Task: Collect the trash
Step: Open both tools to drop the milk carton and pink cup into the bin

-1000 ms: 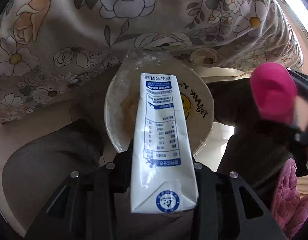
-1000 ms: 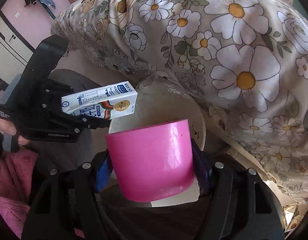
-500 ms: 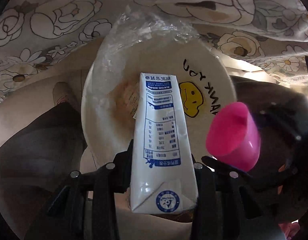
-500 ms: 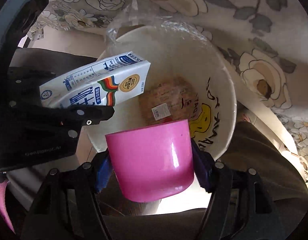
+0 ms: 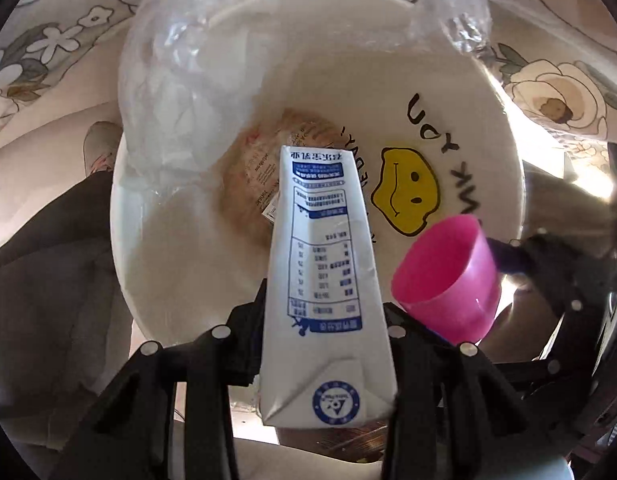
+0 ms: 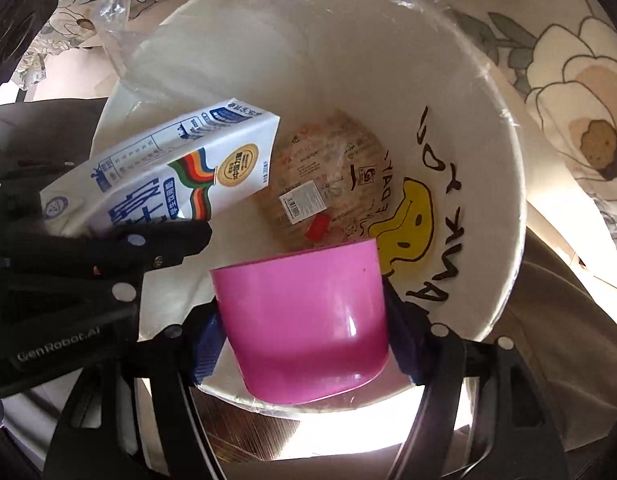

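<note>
Left claw [image 5: 324, 328] is clamping a white-and-blue milk carton [image 5: 324, 280], black fingers pressing on both of its long sides. In the left wrist view the carton is running up the lower centre of the frame, its far end hanging over the mouth of a white bin [image 5: 496, 148].

Right claw [image 6: 304, 320] is gripping a pink plastic cup [image 6: 304, 320], one finger on each side of the wall. In the right wrist view the cup is filling the lower centre, sitting over the near rim of the bin [image 6: 504, 184]; the carton [image 6: 168, 176] is angling in from the left, and the left claw's body is showing at the left edge.

A clear plastic liner [image 5: 180, 92] is draping over the bin's upper-left rim. A yellow smiley face [image 5: 406, 192] with black lettering is showing on the liner along the inner wall, right of centre. A round brownish printed wrapper [image 6: 328, 184] is lying flat at the bin's bottom.

Floral fabric [image 6: 580, 92] is hanging behind the bin, along the top and right edges.
</note>
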Tool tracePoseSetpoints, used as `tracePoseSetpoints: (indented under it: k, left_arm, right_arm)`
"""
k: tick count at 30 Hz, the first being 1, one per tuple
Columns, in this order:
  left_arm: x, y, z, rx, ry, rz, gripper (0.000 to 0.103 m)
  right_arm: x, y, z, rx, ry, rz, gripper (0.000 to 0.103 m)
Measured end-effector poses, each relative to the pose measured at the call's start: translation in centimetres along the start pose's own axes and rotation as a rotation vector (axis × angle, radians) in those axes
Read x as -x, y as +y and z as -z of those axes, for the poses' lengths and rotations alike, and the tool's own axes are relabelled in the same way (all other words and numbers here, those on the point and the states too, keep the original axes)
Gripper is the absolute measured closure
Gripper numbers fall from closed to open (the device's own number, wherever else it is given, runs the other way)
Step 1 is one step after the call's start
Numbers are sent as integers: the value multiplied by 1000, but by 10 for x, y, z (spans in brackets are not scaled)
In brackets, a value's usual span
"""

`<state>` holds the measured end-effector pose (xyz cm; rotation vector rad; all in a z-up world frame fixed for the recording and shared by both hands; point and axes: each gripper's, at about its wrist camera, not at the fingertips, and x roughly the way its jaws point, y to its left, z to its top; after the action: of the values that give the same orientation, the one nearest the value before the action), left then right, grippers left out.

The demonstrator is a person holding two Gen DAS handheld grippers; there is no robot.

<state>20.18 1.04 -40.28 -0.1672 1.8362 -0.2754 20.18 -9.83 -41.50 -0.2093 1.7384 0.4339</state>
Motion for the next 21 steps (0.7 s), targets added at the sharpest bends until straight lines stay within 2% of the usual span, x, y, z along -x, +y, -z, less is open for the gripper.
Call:
tracePoseSetpoints:
  k: [6, 7, 8, 9, 21]
  left_arm:
    - [-11, -5, -2, -10, 22, -20, 63]
    - [-12, -9, -8, -10, 30, -20, 55]
    - [-13, -9, -9, -10, 36, -27, 41]
    - [-13, -10, -9, -12, 33, -38, 38]
    - [-6, -5, 2, -16, 15, -39, 37]
  right_arm:
    - [-13, -1, -4, -15, 39, 15, 33]
    - [-17, -2, -4, -18, 46, 20, 33]
    - [-19, -2, -4, -21, 56, 24, 33]
    - [-21, -1, -4, -22, 62, 32, 33]
    - [-21, -7, -2, -31, 48, 41, 33]
